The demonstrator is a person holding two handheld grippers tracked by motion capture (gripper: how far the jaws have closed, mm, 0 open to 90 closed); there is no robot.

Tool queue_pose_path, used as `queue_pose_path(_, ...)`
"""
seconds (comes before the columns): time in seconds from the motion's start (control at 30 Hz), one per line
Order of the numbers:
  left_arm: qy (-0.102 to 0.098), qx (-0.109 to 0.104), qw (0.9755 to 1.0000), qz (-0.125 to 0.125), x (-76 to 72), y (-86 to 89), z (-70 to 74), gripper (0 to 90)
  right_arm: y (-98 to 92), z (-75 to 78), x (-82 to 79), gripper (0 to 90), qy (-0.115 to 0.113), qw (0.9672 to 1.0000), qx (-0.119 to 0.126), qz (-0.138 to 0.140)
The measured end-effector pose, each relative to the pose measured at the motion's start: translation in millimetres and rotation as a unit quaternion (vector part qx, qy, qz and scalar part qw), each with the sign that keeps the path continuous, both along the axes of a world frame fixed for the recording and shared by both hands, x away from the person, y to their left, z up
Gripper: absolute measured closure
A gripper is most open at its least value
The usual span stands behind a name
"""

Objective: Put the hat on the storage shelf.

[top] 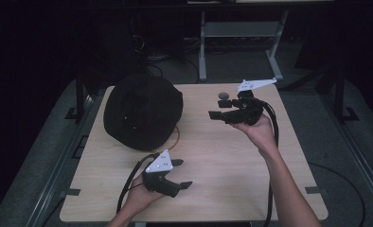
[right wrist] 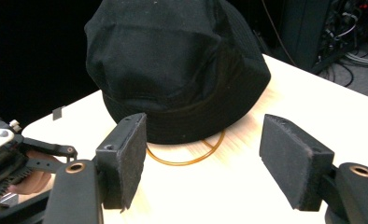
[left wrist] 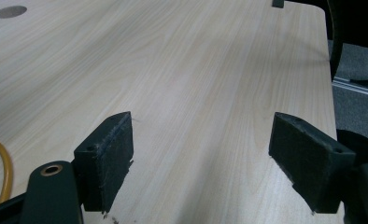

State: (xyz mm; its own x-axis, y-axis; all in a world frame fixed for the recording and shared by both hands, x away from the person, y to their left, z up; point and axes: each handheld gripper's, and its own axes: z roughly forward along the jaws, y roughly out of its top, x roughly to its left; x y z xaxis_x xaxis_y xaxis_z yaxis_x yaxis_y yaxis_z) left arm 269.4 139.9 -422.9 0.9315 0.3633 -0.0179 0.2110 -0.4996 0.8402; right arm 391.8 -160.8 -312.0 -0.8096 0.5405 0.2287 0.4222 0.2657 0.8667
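Black cloth bucket hat [top: 143, 111], soft-crowned and brim-down, sitting on the far left part of the pale wood-grain table [top: 213, 161], one edge close to the table's left rim. Thin orange cord loop [right wrist: 191, 156] poking out from under the brim on the near side, lying flat on the wood, partly covered by the hat. Right gripper [top: 214, 115] held up over the far right of the table, aimed leftward at the hat, jaws spread wide and holding nothing; in the right gripper view, hat and cord framed squarely between the two black pads, likely lined up so for an approach to the brim or the loop. Left gripper [top: 181, 174] low over the near edge, well apart from the hat, jaws likewise wide and holding nothing, pointing across bare wood toward the right; seemingly parked out of the way, or waiting to steady something. Small dark round disc [top: 224, 95] on the far side of the table just beyond the right gripper; purpose unclear. Count: one hat, one cord loop, one disc, two grippers, two hands. Nothing grasped yet; both sets of pads clear of every object.
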Motion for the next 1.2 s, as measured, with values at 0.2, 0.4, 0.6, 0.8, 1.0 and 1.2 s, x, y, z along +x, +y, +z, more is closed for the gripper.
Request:
queue_pose_path(0.2, 0.001, 0.003, 1.0000, 0.000, 0.7, 0.0, -0.4, 21.1, -8.8, -4.0, -6.5, 30.1, 0.002, 1.0000, -0.002, -0.004)
queue_pose_path(0.4, 0.005, -0.001, 1.0000, 0.001, 0.2, -0.8, -1.9, 21.0, -16.4, -9.5, -12.6, 28.8, 0.008, 1.0000, 0.000, -0.005)
queue_pose_path(0.6, 0.006, 0.003, 1.0000, 0.001, 0.1, -1.4, -3.4, 20.8, -22.7, -16.4, -18.5, 28.2, 0.013, 0.9999, -0.004, -0.006)
queue_pose_path(0.8, 0.006, 0.004, 1.0000, 0.001, 0.1, -1.7, -4.2, 20.6, -31.8, -21.7, -25.1, 27.7, 0.019, 0.9998, -0.001, -0.012)
queue_pose_path(1.0, 0.006, 0.004, 1.0000, 0.005, 0.4, -0.7, -4.0, 20.5, -41.5, -28.3, -33.4, 27.3, 0.020, 0.9996, -0.002, -0.017)
queue_pose_path(1.2, 0.006, 0.004, 1.0000, 0.006, 1.3, -0.3, -4.5, 20.3, -52.8, -33.9, -40.7, 26.8, 0.023, 0.9994, -0.004, -0.025)
